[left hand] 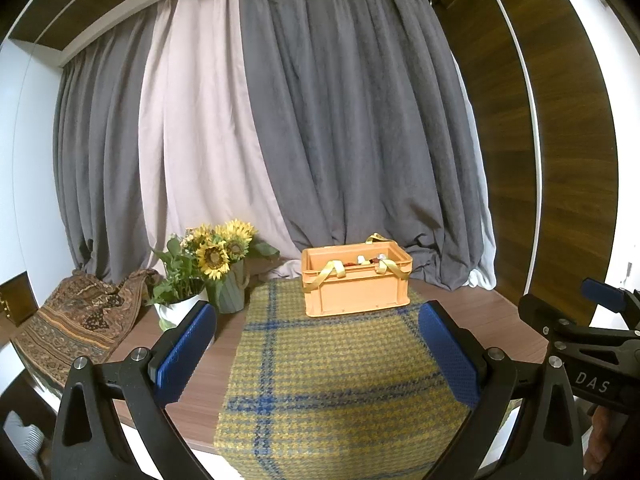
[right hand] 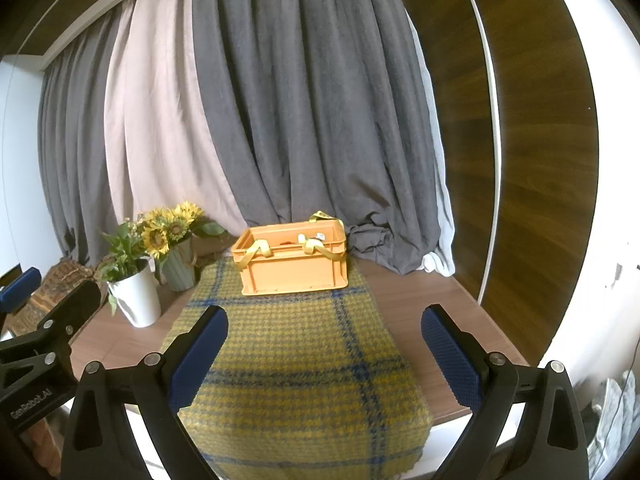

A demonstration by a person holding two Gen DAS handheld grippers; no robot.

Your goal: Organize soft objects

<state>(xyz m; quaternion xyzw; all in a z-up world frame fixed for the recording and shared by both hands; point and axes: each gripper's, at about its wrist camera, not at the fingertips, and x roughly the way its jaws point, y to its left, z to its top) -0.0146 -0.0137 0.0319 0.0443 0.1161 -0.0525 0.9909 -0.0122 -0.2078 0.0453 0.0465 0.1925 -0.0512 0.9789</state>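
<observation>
An orange plastic crate (left hand: pixel 356 290) (right hand: pixel 294 268) with yellow straps stands at the far end of a yellow and blue plaid cloth (left hand: pixel 332 380) (right hand: pixel 296 368) on the wooden table. Small items show above its rim, too small to name. My left gripper (left hand: pixel 318 334) is open above the near part of the cloth, holding nothing. To its right, my right gripper (right hand: pixel 324 338) (left hand: pixel 600 320) is also open and empty, at about the same distance from the crate.
A white pot of greenery (left hand: pixel 180 308) (right hand: pixel 136 296) and a green vase of sunflowers (left hand: pixel 230 292) (right hand: pixel 180 268) stand left of the cloth. A brown patterned fabric (left hand: pixel 76 324) lies at the table's far left. Grey and pale curtains (left hand: pixel 280 120) hang behind.
</observation>
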